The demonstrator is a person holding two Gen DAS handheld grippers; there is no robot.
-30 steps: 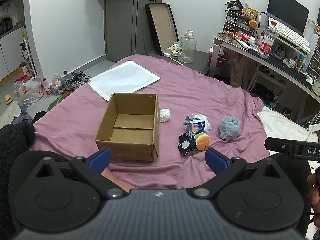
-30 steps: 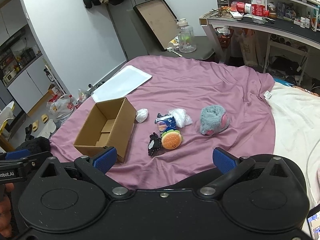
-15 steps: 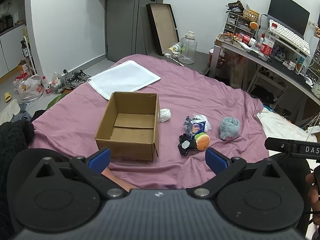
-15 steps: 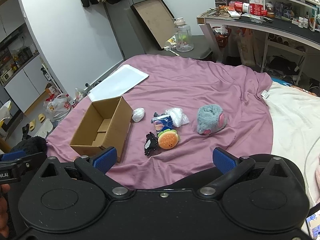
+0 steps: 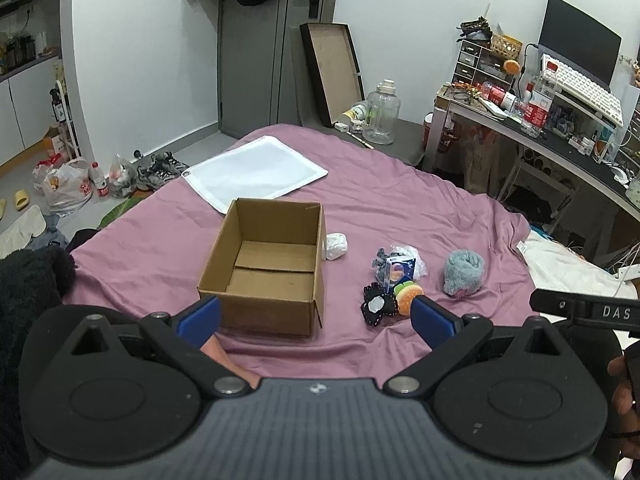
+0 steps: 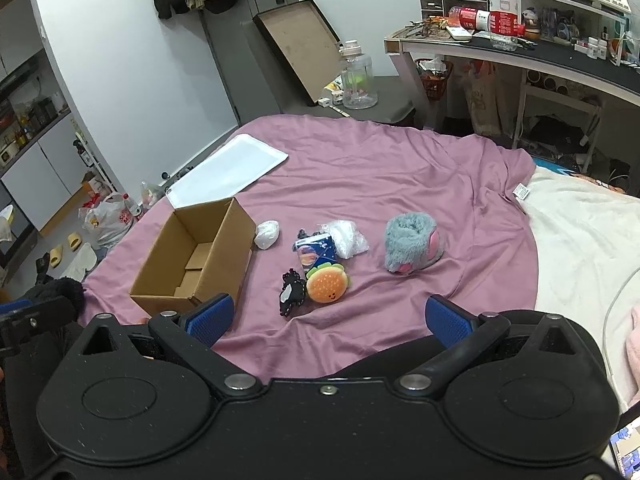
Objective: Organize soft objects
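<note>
An open cardboard box stands empty on the purple bedsheet. To its right lie a white wad, a blue packet with a clear plastic bag, a black fuzzy piece, an orange burger plush and a grey furry plush. My left gripper hovers open near the bed's front edge, short of the box. My right gripper is open too, held short of the burger plush.
A white flat pad lies behind the box. A cream blanket covers the bed's right side. A cluttered desk stands at the right, a big clear jug and a leaning frame at the back. Bags and shoes litter the floor at left.
The right wrist view has risen and pulled back a little, so the toys sit slightly further up its frame. The left view barely shifts. Nothing on the bed has moved.
</note>
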